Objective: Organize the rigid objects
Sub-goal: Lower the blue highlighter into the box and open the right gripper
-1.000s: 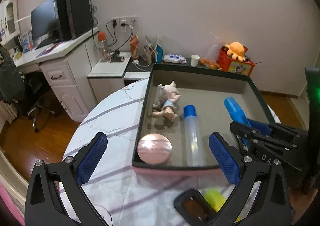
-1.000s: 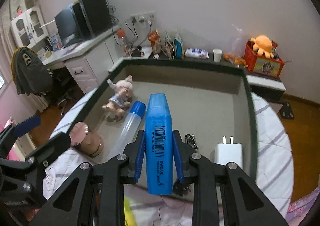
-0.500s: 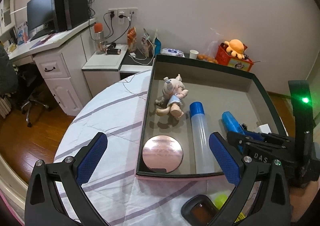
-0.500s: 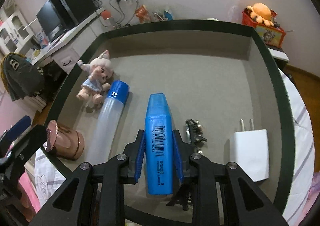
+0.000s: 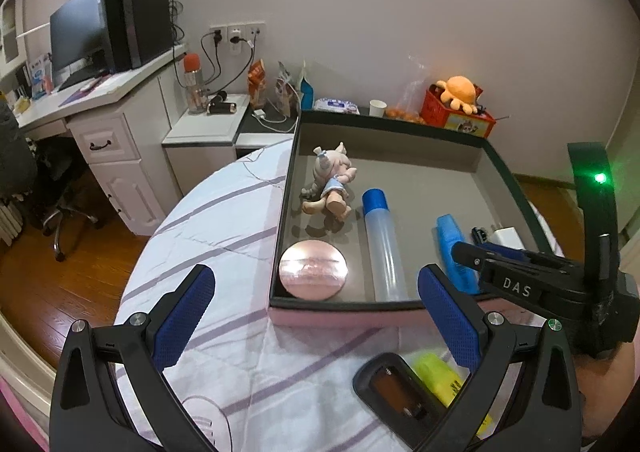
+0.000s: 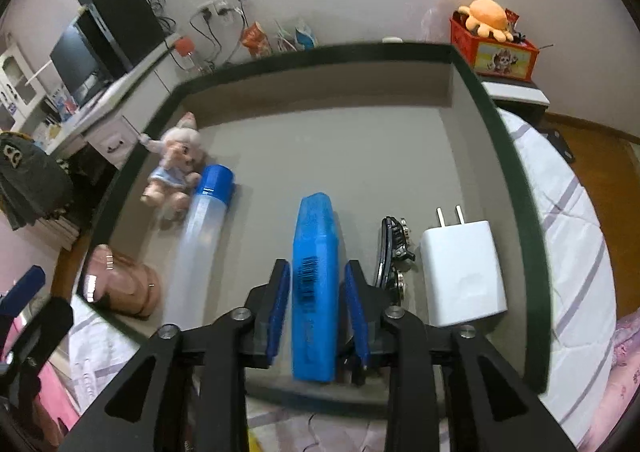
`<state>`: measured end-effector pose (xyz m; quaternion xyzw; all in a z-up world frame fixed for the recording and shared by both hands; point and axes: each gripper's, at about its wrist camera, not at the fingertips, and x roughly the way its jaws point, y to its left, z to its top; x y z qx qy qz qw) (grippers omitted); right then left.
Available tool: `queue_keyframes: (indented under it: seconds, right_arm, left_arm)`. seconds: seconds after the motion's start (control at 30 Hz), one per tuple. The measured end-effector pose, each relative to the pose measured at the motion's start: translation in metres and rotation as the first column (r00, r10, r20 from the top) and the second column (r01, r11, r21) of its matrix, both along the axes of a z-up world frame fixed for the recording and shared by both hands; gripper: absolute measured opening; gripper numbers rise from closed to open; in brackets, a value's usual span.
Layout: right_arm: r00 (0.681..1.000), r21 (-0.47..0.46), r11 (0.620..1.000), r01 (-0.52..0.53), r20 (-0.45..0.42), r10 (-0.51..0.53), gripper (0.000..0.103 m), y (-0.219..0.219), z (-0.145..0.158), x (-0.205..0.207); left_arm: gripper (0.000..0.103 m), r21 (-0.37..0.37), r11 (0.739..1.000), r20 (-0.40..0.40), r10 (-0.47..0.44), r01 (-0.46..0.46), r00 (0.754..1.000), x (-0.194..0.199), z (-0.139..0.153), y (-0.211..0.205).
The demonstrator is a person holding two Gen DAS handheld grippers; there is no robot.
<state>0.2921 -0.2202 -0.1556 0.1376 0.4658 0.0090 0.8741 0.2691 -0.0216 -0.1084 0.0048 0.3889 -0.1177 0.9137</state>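
Our right claw has just been opening; its pads stand clear of the blue case, which lies in the tray between the tube and charger. Our left claw gapes empty before the tray.

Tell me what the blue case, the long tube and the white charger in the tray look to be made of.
Blue case: hard plastic, slightly translucent, with a printed barcode; it lies between the right gripper's just-opened pads. Tube: frosted, see-through plastic with an opaque blue cap. Charger: glossy white plastic, softly reflecting light, with two metal prongs. Tray: probably card, with matte grey lining and a dark rim.
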Motion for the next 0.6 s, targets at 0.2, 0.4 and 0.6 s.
queue_keyframes:
  seconds: [0.2, 0.4, 0.6]
  right_arm:
    - [0.996, -0.079, 0.997, -0.027, 0.085, 0.034, 0.063, 0.007, 0.031, -0.029]
    - [0.985, -0.173, 0.984, -0.035, 0.162, 0.064, 0.079, 0.006, 0.059, -0.075]
    - [0.973, -0.235, 0.97, -0.062, 0.203, 0.111, 0.08, 0.002, 0.074, -0.114]
  left_arm:
    - [0.103, -0.004, 1.0, 0.038, 0.013, -0.013, 0.999, -0.026, 0.017, 0.001]
    - [0.103, -0.018, 0.999, 0.066, 0.033, -0.031, 0.997, -0.06, 0.032, -0.001]
    - [0.103, -0.048, 0.996, 0.113, 0.076, -0.071, 0.991, -0.099, 0.047, -0.006]
